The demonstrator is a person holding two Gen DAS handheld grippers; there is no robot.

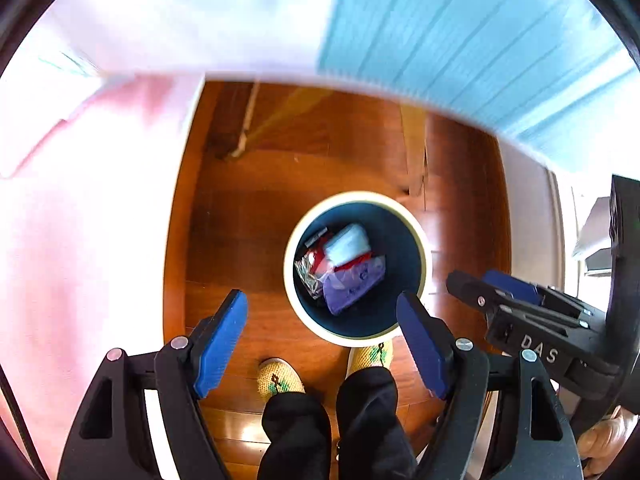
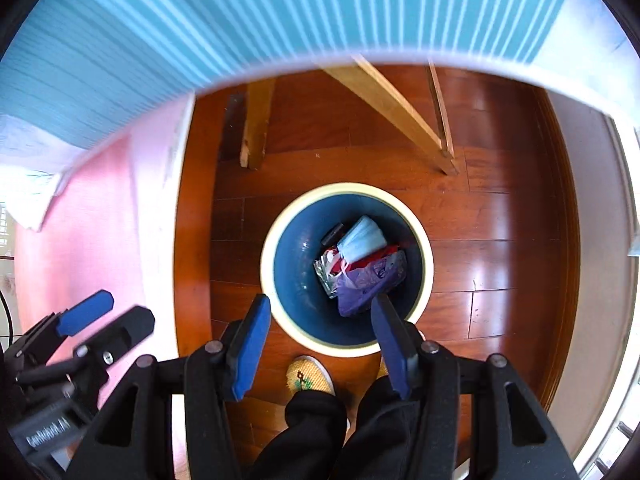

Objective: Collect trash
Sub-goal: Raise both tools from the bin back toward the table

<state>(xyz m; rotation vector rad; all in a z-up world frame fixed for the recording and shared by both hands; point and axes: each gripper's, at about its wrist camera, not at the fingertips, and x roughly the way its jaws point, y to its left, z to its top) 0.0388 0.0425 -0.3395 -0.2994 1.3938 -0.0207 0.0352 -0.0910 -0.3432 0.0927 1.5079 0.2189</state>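
Both tongs hang spread and empty above the bin (image 2: 346, 196), pointing down at it: the left tongs (image 1: 322, 344) and the right tongs (image 2: 320, 340) each show blue pads with nothing between them. Inside the bin, on the wooden floor (image 2: 500, 220), lie a blue face mask (image 2: 362, 240), a purple packet (image 2: 368, 280) and a silvery wrapper (image 2: 325, 276). Slippered feet (image 1: 280, 376) stand just beside the bin.

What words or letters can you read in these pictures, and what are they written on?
"DAS" – raised letters on the black body of the right gripper, seen in the left wrist view.
Raised lettering on the left gripper body in the right wrist view – too blurred to read.
Print on the purple packet in the trash bin – too small to read.
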